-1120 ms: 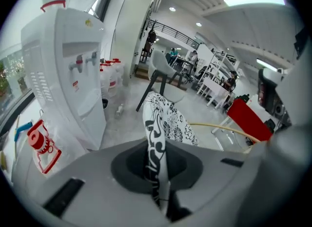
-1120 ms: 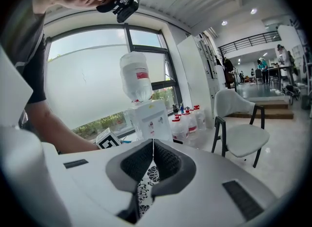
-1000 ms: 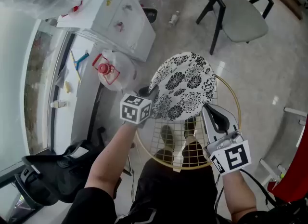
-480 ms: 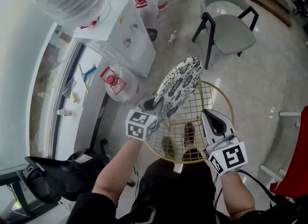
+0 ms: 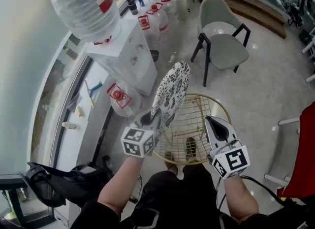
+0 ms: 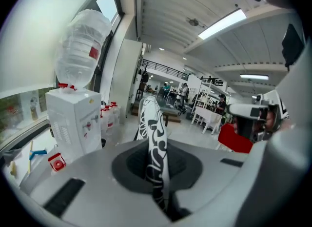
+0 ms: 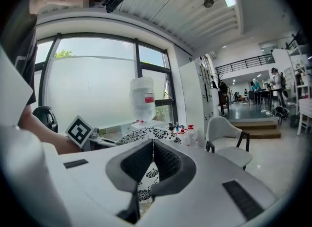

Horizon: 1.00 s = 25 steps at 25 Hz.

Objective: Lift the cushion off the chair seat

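Observation:
The black-and-white floral cushion (image 5: 171, 95) hangs edge-on in the air, above the left side of the round gold wire chair seat (image 5: 222, 109). My left gripper (image 5: 150, 119) is shut on the cushion's near edge. In the left gripper view the cushion (image 6: 154, 138) stands upright, pinched between the jaws of the left gripper (image 6: 158, 182). My right gripper (image 5: 216, 123) hovers over the seat's right side, shut with nothing in it. In the right gripper view the right gripper (image 7: 152, 145) has its pads together, and the cushion (image 7: 141, 134) shows beyond them.
A white water dispenser (image 5: 125, 50) with a big bottle (image 5: 86, 6) stands to the left. Spare jugs (image 5: 118, 97) lie beside it. A grey chair with black legs (image 5: 221, 43) is behind the wire chair. A black bag (image 5: 49, 183) sits at lower left.
Both grippers have risen. The cushion, which lay nearly flat over the wire seat, has been lifted up and tipped edge-on by the left gripper.

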Each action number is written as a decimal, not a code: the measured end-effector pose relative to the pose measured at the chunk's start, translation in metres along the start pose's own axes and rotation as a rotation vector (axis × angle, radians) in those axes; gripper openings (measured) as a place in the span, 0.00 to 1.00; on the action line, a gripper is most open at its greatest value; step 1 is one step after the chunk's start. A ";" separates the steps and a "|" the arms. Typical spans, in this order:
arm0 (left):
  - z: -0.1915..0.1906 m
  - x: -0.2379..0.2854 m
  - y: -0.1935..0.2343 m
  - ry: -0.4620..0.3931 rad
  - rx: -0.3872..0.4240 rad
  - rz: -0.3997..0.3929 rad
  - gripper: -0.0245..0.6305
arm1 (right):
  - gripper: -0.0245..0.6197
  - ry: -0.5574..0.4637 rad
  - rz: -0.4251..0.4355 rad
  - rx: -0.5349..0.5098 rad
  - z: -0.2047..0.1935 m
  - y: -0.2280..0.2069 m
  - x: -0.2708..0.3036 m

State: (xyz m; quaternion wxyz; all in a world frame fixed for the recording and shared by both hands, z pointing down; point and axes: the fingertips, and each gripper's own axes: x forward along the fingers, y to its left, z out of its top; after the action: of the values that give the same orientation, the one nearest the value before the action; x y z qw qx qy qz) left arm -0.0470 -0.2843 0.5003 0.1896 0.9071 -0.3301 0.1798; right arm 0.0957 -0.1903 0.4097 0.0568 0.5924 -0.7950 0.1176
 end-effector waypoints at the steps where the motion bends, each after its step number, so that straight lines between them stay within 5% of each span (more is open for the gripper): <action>1: 0.007 -0.008 -0.003 -0.018 0.000 -0.004 0.07 | 0.05 -0.007 -0.006 -0.007 0.005 0.002 -0.004; 16: 0.082 -0.116 -0.073 -0.282 -0.007 -0.083 0.07 | 0.05 -0.074 -0.126 -0.007 0.055 0.022 -0.057; 25: 0.096 -0.140 -0.090 -0.341 0.008 -0.088 0.07 | 0.05 -0.086 -0.139 -0.011 0.068 0.024 -0.072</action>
State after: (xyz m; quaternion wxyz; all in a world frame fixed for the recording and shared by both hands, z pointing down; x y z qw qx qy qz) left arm -0.0682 -0.1904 0.3343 0.1352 0.9387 -0.3167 0.0163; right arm 0.0970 -0.1348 0.3243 0.0342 0.6502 -0.7544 0.0835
